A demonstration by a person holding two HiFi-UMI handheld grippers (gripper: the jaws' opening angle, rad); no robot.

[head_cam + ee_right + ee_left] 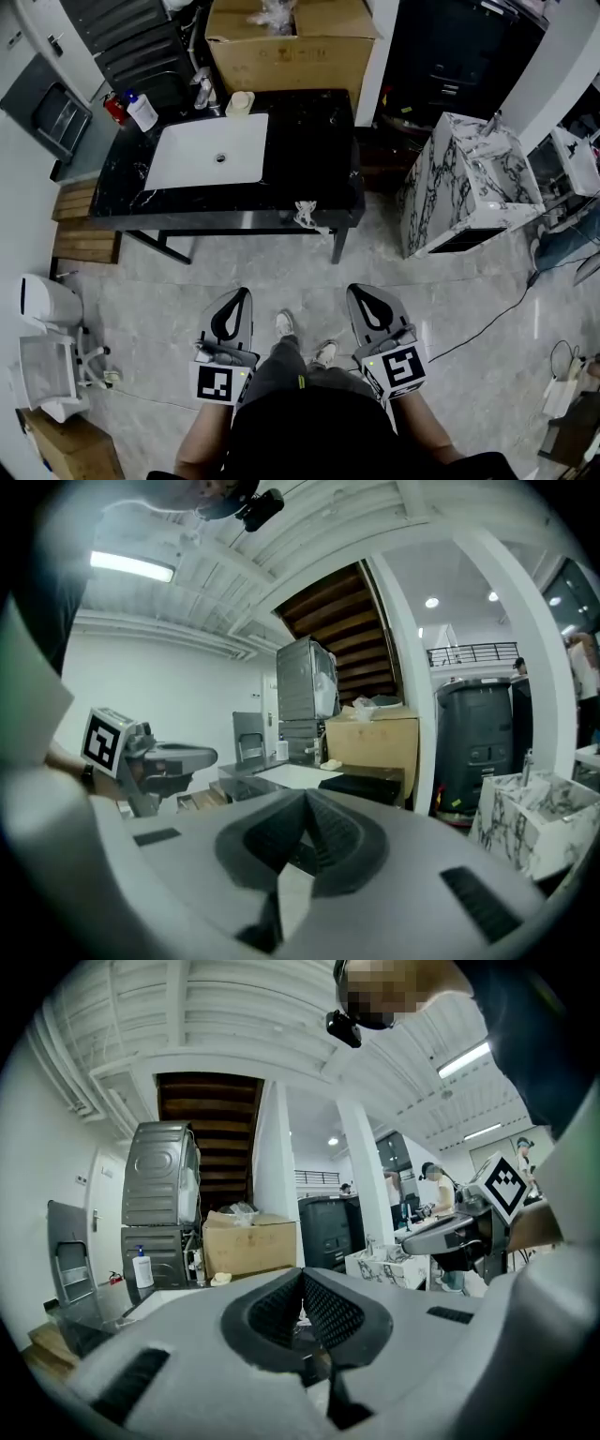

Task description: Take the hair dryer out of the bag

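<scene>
No hair dryer shows in any view, and I cannot pick out a bag for certain. A small pale crumpled thing (306,216) hangs at the front edge of the black table (319,150); what it is I cannot tell. My left gripper (246,292) and right gripper (354,289) are held close to my body, side by side above the floor, well short of the table. Both are shut, tips together, with nothing between them. The left gripper view shows its jaws (302,1274) closed, and the right gripper view shows the same (307,794).
A white sink (211,150) is set in the table, with a soap bottle (142,111) at its left. A big cardboard box (291,42) stands behind. A marble cabinet (469,183) is right of the table. A white device (47,347) and a cable (497,319) lie on the floor.
</scene>
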